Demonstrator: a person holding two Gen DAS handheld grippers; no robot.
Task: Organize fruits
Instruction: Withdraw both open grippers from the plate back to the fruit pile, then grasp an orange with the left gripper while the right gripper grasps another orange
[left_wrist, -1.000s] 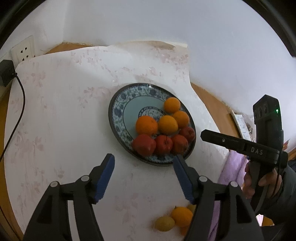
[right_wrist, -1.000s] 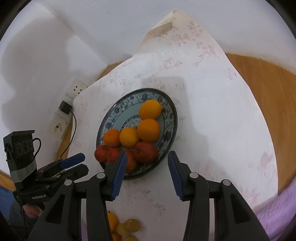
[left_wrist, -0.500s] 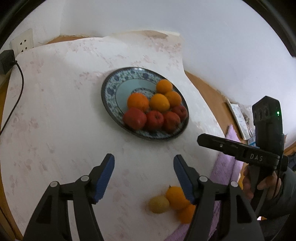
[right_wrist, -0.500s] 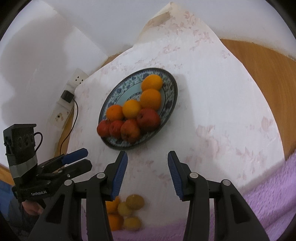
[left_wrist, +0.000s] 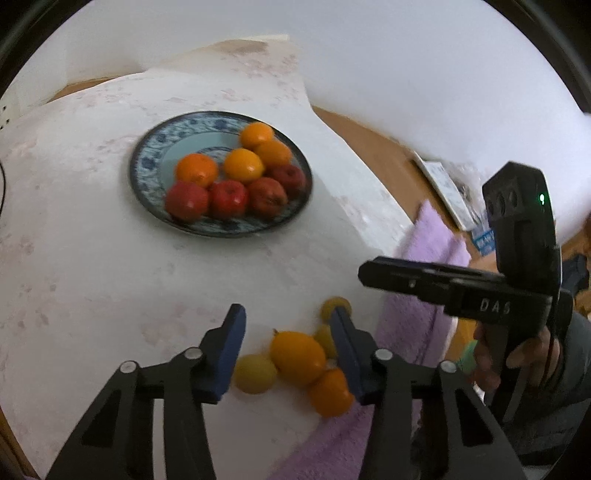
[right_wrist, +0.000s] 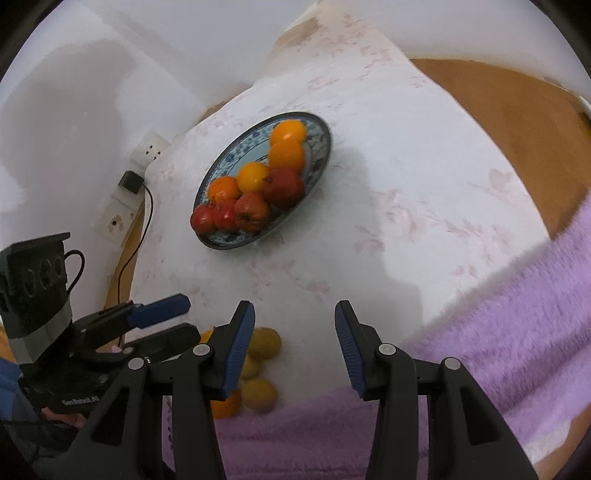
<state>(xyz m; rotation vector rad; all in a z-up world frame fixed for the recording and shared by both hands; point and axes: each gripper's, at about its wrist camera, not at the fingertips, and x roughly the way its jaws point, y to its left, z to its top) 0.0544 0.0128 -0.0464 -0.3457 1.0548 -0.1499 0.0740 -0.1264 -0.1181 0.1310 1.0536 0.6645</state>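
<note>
Fruits: loose orange citrus (left_wrist: 297, 357) now lies between the closing left gripper (left_wrist: 287, 345), plate (left_wrist: 147, 162) farther ahead than before; pickup looks imminent; right gripper (right_wrist: 294, 345) empty, moderately parted

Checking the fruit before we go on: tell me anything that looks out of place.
A small pile of loose fruit lies on the white cloth at its near edge, beside the purple towel, while the oranges and red fruits sit in tidy rows on the blue-patterned plate. Nothing looks spilled or damaged.
</note>
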